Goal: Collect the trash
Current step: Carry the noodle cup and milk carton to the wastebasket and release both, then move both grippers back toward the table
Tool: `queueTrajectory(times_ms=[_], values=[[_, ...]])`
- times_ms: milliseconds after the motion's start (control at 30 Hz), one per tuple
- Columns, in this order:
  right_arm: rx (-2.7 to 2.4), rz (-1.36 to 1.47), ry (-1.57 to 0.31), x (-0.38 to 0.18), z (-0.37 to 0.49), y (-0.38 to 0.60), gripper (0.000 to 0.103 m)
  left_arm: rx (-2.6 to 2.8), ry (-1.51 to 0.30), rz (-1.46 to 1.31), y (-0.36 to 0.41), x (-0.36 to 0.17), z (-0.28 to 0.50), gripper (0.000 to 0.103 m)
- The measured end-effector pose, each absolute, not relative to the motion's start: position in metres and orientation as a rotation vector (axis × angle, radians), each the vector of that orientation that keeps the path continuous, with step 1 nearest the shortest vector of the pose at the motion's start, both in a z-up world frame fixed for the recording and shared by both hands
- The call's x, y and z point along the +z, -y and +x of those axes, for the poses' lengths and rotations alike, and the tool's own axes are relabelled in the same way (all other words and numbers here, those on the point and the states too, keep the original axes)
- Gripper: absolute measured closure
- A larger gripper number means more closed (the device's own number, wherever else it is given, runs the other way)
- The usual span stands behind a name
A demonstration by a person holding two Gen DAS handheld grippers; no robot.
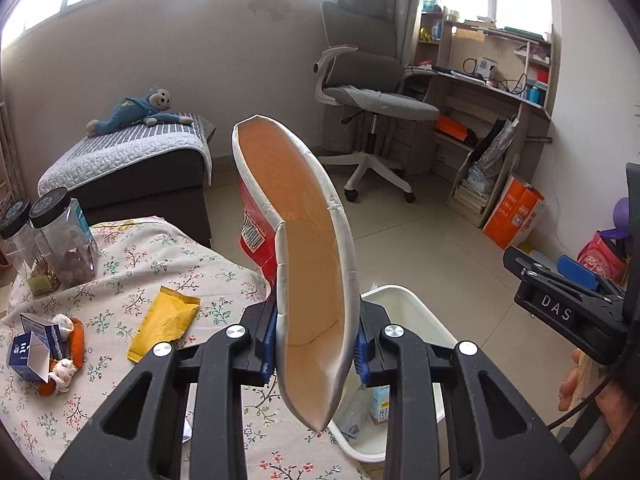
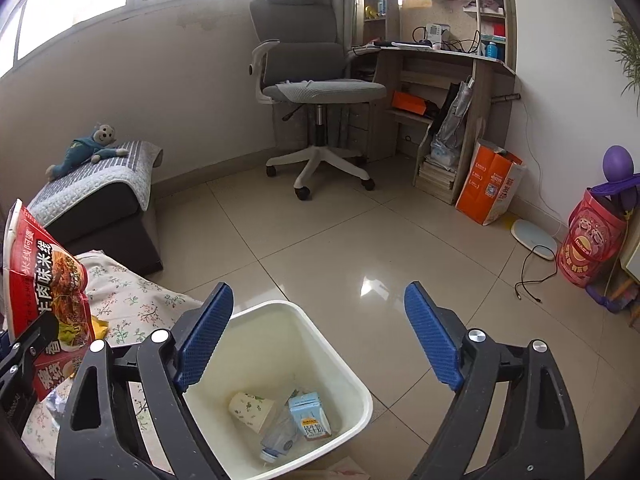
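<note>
Nearest to us, our left tongs (image 1: 316,354) are clenched on a squashed red paper noodle bowl with a white rim (image 1: 308,264), the blue pads (image 1: 267,344) pressing its sides so the pale orange inside faces the camera. The bowl stands up from the tongs over the edge of the floral-cloth surface (image 1: 120,264), just left of the white plastic trash bin (image 1: 408,312).

Our right tongs (image 2: 318,332) are released, their blue pads (image 2: 206,332) spread wide above the trash bin (image 2: 352,376). Inside the bin lie a pale floral paper cup (image 2: 251,409), a light blue milk carton (image 2: 310,416) and a clear plastic bottle (image 2: 278,440). From this side the noodle bowl (image 2: 44,280) shows at the left.

On the surface left of the bowl lie a yellow snack wrapper (image 1: 164,322), a torn blue-and-white carton (image 1: 34,346) with crumpled tissue and orange scraps, and further off two clear jars with black lids (image 1: 52,236).

Far across the tiled floor stand a grey office chair (image 2: 308,76) and a wooden desk (image 2: 444,60).
</note>
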State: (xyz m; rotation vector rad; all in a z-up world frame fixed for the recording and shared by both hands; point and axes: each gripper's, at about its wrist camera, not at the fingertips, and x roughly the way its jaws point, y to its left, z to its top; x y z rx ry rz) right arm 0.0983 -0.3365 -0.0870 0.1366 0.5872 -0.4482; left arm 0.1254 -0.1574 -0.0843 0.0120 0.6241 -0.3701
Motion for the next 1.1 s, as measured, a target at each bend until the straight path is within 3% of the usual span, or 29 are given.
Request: queueTrajectory(times_ms=[533, 600, 633, 667, 833, 1000, 1100], values=[[-0.601, 0.113, -0.552, -0.091, 0.073, 0.385, 0.007, -0.512, -0.682, 0.001, 0.233, -0.099, 0.142, 0.072], [-0.612, 0.117, -0.556, -0.093, 0.072, 0.389, 0.007, -0.531, -0.686, -0.006, 0.239, -0.099, 0.146, 0.067], [-0.616, 0.119, -0.558, -0.094, 0.072, 0.39, 0.007, -0.525, -0.686, -0.006, 0.24, -0.099, 0.147, 0.061], [-0.62, 0.121, -0.56, -0.094, 0.071, 0.39, 0.007, -0.519, -0.685, -0.011, 0.241, -0.1, 0.147, 0.047], [-0.612, 0.137, -0.55, -0.091, 0.071, 0.384, 0.007, -0.479, -0.676, -0.01, 0.233, -0.098, 0.145, 0.04], [-0.586, 0.101, -0.535, -0.085, 0.076, 0.361, 0.007, -0.426, -0.639, -0.017, 0.21, -0.088, 0.137, 0.02], [-0.568, 0.085, -0.518, -0.081, 0.076, 0.346, 0.007, -0.385, -0.616, -0.014, 0.196, -0.079, 0.134, 0.017]])
